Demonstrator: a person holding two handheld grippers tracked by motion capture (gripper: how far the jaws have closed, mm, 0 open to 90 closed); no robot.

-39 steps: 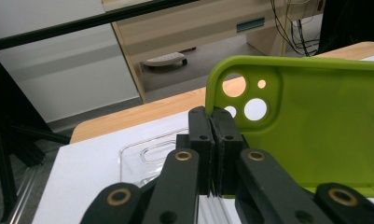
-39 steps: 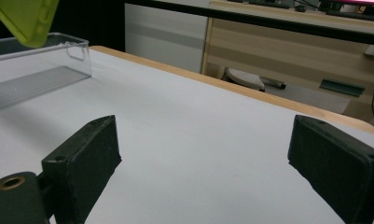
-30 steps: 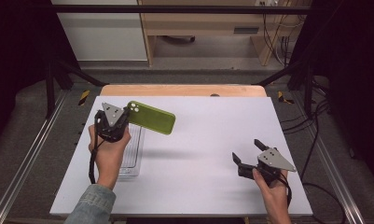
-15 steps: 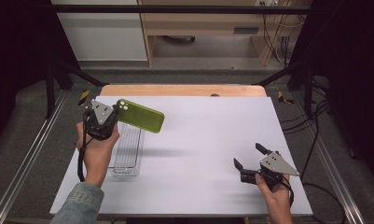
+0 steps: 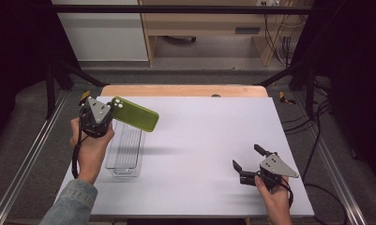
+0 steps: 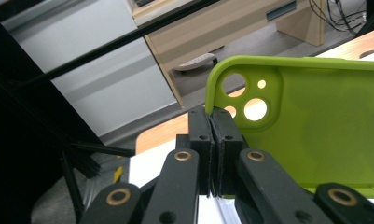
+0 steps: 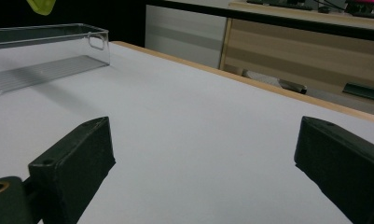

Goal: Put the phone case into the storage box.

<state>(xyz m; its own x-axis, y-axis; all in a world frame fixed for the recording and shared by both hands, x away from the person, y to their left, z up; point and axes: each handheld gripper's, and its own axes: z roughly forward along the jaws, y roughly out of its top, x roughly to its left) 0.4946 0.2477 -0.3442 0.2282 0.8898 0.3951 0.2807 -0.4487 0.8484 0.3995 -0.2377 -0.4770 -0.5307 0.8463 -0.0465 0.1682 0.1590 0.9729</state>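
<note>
Above the clear tray [image 5: 124, 152], near its far end, the left tongs [image 5: 111, 110] clamp the green phone case [image 5: 135, 120] at its camera corner. We judge it light, flexible and slick, best pinched at an edge. The right tongs [image 5: 245, 158], well away, stand apart.

One green phone case [image 5: 134, 120] and one clear plastic tray [image 5: 124, 151] are in the scene. Two hand-held grippers are present, the left hand-held gripper [image 5: 111, 111] and the right hand-held gripper [image 5: 247, 157].
</note>
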